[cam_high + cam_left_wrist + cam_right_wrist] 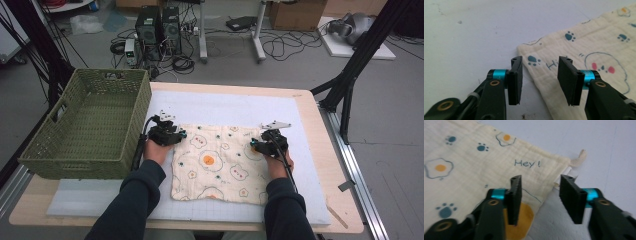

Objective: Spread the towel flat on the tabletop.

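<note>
Both grippers parted over the far corners of the printed cloth [218, 161].

I have the cloth lying flat on the white mat [225, 107], with the green basket [90, 125] at its 9 o'clock. My left gripper [540, 81] hangs over the cloth's 10 o'clock corner, jaws spread with the edge between them, pinching nothing. My right gripper [540, 200] hangs over the 2 o'clock corner beside the loop tag [579, 157], likewise spread and empty. I judge this placement suits pinching both corners together for a fold.
</note>
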Demonstrator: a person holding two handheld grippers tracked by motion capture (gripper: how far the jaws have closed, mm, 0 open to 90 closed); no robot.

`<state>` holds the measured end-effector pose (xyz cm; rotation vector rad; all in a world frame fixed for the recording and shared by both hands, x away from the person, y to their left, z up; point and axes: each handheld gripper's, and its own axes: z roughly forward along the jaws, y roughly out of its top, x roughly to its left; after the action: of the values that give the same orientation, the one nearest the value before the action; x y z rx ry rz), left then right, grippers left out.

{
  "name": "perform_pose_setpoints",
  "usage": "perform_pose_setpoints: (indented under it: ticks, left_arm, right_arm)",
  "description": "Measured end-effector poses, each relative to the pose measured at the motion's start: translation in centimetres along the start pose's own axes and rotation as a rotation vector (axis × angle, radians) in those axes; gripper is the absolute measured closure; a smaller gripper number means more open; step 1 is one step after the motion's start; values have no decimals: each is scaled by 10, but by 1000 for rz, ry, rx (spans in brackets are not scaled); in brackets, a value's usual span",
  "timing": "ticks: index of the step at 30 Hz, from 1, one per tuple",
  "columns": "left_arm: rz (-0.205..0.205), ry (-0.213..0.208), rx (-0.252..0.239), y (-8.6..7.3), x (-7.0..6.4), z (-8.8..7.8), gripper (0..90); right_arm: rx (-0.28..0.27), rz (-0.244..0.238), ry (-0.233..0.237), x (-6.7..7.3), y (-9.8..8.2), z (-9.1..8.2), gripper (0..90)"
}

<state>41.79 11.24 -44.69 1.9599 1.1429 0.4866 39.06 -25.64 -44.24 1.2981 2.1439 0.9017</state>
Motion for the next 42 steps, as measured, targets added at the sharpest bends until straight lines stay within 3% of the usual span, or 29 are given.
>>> perform_pose_setpoints:
  ticks: [2, 4, 5, 7, 8, 12, 14, 16, 19, 24, 26, 29, 34, 36, 38, 42]
  left_arm:
    - [30, -1, 9, -1, -1, 3, 736]
    - [17, 6, 3, -1, -1, 4, 871]
    - [10, 24, -4, -1, -1, 4, 874]
    - [4, 61, -13, -1, 1, 4, 875]
    - [-2, 66, -23, 0, 2, 3, 875]
    - [14, 75, -55, 0, 0, 3, 862]
    - [3, 74, -69, 0, 1, 3, 785]
    - [-27, 63, -71, 0, 4, 0, 636]
    - [-50, 38, -73, 1, 7, -5, 534]
    - [-37, -13, -124, 4, 3, -18, 522]
    - [-35, -54, -157, 6, 0, -24, 504]
    - [-54, -109, -198, 6, -3, -34, 435]
    - [-42, -175, -244, 3, -7, -51, 341]
    - [-57, -191, -238, 3, -9, -56, 305]
    - [-55, -192, -262, 1, -11, -63, 278]
    - [-27, -202, -274, -7, -16, -70, 185]
  right_arm:
    - [3, 22, 16, -1, 0, 5, 678]
    - [-5, 29, 41, -3, 1, 8, 831]
    - [-4, 20, 51, -3, 2, 9, 870]
    - [12, -24, -1, -1, 7, 11, 880]
    - [14, -37, -40, 0, 8, 11, 882]
    - [-6, -38, -96, -1, 11, 15, 882]
    - [-5, -54, -122, 0, 12, 17, 877]
    - [-13, -39, -124, -1, 12, 17, 811]
    - [-28, -1, -107, -4, 12, 12, 688]
    - [-85, -1, -59, -6, 13, -7, 583]
    - [-101, -4, -34, -6, 10, -15, 542]
    - [-125, -10, 6, -8, 5, -28, 483]
    - [-148, -46, 72, -11, -7, -47, 401]
    - [-150, -63, 81, -10, -12, -54, 352]
    - [-152, -72, 77, -10, -18, -60, 301]
    - [-160, -75, 77, -10, -30, -71, 182]
